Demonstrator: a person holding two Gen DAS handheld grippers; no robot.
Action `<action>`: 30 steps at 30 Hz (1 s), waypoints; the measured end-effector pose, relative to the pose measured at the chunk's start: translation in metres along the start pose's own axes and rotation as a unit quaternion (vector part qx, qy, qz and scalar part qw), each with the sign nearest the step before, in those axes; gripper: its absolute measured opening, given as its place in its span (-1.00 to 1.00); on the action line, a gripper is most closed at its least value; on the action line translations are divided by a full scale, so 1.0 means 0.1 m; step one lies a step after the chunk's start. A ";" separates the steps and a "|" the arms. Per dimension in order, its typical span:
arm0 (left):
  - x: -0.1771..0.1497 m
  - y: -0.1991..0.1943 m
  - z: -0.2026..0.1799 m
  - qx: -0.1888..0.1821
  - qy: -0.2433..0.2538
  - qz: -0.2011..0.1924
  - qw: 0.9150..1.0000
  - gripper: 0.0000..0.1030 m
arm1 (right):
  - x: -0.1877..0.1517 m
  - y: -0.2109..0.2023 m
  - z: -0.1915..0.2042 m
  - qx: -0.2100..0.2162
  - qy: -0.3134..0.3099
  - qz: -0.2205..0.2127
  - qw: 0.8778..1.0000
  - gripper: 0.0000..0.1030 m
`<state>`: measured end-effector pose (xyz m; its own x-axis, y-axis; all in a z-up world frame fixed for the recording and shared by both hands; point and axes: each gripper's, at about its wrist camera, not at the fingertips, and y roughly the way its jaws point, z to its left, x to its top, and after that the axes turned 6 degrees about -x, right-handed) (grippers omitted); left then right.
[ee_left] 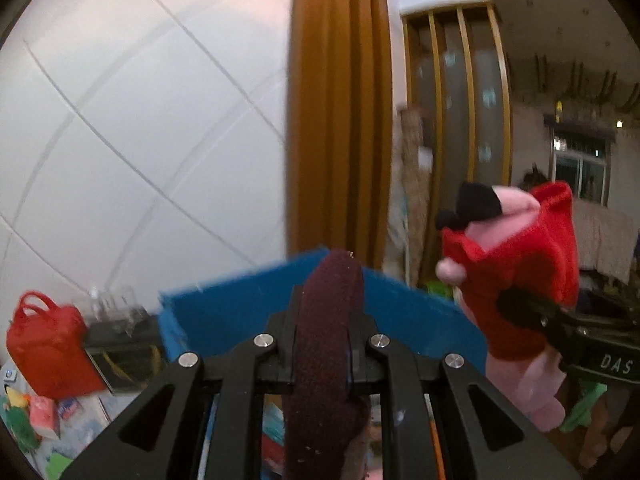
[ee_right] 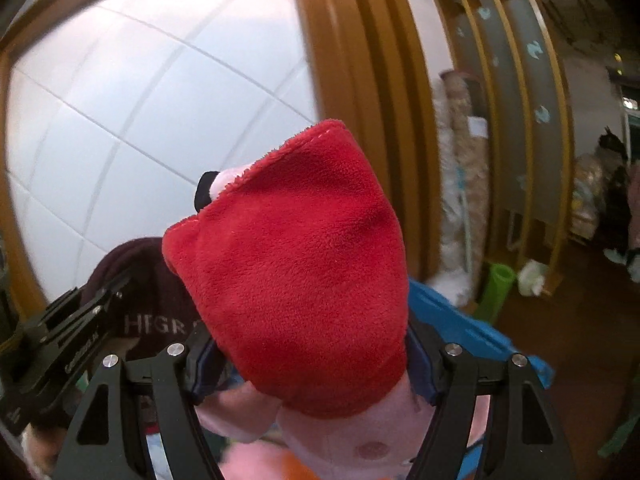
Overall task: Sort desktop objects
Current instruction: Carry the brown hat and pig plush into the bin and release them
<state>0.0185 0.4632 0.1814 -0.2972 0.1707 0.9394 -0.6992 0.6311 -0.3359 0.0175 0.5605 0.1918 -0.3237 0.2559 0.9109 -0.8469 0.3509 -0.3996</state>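
Both of your grippers carry soft things above the clutter. Your left gripper has its fingers clenched on a maroon cloth item that runs from 6 o'clock up to the centre of the left wrist view, in front of a blue bin. Your right gripper has its fingers grasping a pink plush toy in a red dress, which fills the centre of its view. A red bag sits at 8 o'clock.
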 end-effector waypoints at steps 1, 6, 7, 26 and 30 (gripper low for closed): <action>-0.03 0.12 -0.04 -0.003 -0.002 0.019 1.000 -0.71 | 0.01 0.22 -0.18 -0.005 0.008 0.028 1.000 0.46; -0.26 0.53 -0.13 0.005 -0.009 0.090 0.996 -0.66 | -0.11 0.48 -0.42 -0.022 0.009 0.069 0.997 0.47; -0.29 0.58 -0.13 0.008 -0.009 0.104 0.994 -0.59 | -0.16 0.56 -0.44 -0.019 0.008 0.082 0.996 0.47; -0.58 0.36 -0.14 0.024 -0.026 0.161 0.986 0.51 | -0.45 1.02 -0.47 -0.033 -0.035 0.181 0.982 0.99; -0.60 0.17 -0.18 0.018 -0.021 0.148 0.989 0.52 | -0.42 0.88 -0.50 -0.041 -0.049 0.163 0.985 0.99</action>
<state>0.0359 0.4771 0.1206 -0.5179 0.3113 0.7968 -0.6005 0.5310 -0.5978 -0.0220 0.6259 0.1136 -0.6156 0.2811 0.7362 -0.6552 0.3365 -0.6764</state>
